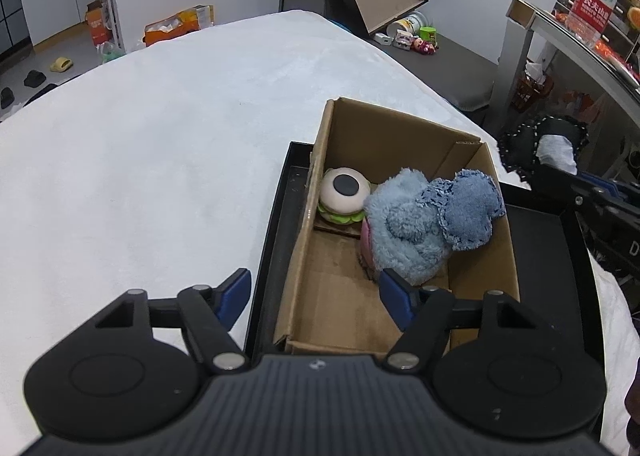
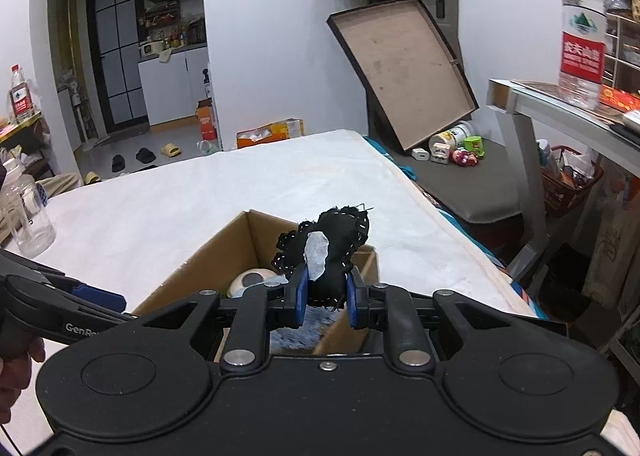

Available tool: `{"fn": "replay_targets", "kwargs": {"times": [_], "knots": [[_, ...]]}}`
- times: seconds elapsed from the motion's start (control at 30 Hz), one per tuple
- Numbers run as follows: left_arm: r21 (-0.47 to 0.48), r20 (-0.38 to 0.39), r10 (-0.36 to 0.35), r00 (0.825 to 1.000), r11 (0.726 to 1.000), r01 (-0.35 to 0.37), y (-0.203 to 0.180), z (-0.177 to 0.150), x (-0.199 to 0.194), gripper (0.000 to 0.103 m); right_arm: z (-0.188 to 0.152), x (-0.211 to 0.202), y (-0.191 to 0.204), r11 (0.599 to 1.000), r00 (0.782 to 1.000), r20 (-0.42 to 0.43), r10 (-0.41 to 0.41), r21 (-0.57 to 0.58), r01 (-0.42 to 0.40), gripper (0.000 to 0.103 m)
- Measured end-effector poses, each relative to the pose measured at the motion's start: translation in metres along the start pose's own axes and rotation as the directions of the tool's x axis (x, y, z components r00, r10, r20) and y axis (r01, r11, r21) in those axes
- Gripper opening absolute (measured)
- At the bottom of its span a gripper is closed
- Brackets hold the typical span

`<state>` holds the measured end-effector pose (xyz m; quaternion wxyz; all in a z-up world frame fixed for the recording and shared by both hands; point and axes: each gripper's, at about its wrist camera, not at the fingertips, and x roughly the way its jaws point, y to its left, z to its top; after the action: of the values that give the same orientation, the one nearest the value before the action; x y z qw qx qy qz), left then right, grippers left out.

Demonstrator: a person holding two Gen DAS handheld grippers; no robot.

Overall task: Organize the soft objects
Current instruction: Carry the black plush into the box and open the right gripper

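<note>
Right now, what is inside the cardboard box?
Inside the cardboard box: a burger toy and a blue plush topped by a denim piece. Something pink shows beneath the plush, mostly covered.

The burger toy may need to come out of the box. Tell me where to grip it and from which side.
Grip the burger toy across its rounded white bun, coming from above through the cardboard box's open top. It lies tipped in the far corner against the left wall, with the blue plush crowding its right, so above looks like the only free approach.
</note>
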<state>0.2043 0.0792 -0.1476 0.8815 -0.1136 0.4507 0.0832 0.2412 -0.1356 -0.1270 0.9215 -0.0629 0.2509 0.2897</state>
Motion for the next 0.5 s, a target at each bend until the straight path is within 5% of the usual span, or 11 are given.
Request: {"fn": "replay_targets", "kwargs": {"times": [0.07, 0.3, 0.5], "knots": [[-0.005, 0.002, -0.011, 1.000, 1.000, 0.011, 0.004, 0.000, 0.000, 0.063, 0.002, 0.002, 0.007, 1.000, 1.000, -0.003, 0.005, -0.008, -0.005, 0.019], [-0.032, -0.032, -0.077, 0.997, 0.997, 0.076, 0.017, -0.002, 0.005, 0.025, 0.007, 0.015, 0.032, 0.999, 0.999, -0.027, 0.030, -0.034, -0.031, 0.019], [-0.027, -0.030, -0.097, 0.995, 0.995, 0.096, 0.023, -0.005, 0.004, 0.019, 0.011, 0.025, 0.057, 0.996, 0.998, -0.047, 0.050, -0.067, -0.053, 0.020]]}}
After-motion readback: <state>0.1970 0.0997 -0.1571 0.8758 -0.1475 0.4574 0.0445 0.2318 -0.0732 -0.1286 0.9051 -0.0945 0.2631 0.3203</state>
